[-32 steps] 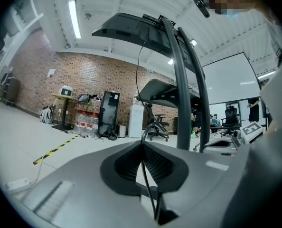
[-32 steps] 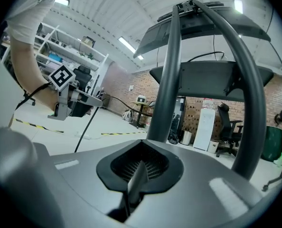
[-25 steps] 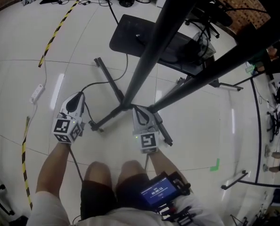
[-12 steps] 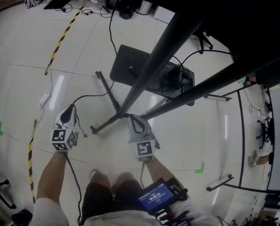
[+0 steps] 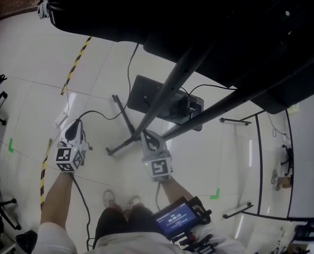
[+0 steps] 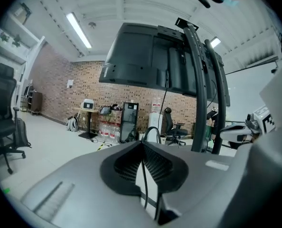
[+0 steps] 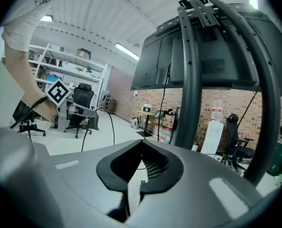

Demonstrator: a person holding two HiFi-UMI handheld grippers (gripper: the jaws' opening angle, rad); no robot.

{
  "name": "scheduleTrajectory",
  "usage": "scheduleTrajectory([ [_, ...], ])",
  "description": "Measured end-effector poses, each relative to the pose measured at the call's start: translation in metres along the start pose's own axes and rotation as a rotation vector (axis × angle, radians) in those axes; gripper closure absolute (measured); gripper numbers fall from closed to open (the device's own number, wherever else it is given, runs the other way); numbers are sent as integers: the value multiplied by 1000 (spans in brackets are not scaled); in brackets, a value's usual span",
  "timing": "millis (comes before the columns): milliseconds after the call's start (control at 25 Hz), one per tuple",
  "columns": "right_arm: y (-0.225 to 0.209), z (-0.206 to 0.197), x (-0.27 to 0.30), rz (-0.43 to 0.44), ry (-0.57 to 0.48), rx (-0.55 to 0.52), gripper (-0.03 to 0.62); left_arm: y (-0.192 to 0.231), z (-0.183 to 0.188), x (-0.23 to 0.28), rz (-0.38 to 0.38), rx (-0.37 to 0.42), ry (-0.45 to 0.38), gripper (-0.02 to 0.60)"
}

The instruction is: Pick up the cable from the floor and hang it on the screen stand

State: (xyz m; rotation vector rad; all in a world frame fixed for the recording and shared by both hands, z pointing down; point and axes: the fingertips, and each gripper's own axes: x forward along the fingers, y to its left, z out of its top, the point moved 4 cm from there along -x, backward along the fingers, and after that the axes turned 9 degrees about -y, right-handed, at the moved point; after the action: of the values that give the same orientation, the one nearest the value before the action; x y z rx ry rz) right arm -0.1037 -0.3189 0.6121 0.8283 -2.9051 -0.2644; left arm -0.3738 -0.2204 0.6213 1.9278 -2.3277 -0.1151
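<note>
My left hand-held gripper point(image 6: 142, 146) is pinched tight on the thin black cable point(image 6: 143, 179), held up toward the screen stand point(image 5: 167, 93) at 12 o'clock for hanging, and my right hand-held gripper point(image 7: 142, 148) is squeezed closed too, maybe on it.

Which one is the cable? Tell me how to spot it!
Find the tall black screen stand with its spread legs. Beside those legs is the left gripper. The cable is the thin black line pinched in its jaws, far thinner than any stand leg.

Screen point(image 5: 225, 30) overruns the top edge; cable point(image 6: 143, 179) disappears beneath the left hand-held gripper point(image 6: 143, 142).
</note>
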Motion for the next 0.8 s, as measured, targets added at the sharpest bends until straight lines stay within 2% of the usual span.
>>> scheduleTrajectory([
  [240,-9,92,-2,-19,-59,-29,580,-11,101,-9,-38,31,-68,569],
  [480,-25,183,-14,-57,-139,-39,580,-41,194,-21,-106,60,-139,569],
  [800,-46,279,-33,-118,-240,-54,580,-80,287,-28,-170,67,-244,569],
])
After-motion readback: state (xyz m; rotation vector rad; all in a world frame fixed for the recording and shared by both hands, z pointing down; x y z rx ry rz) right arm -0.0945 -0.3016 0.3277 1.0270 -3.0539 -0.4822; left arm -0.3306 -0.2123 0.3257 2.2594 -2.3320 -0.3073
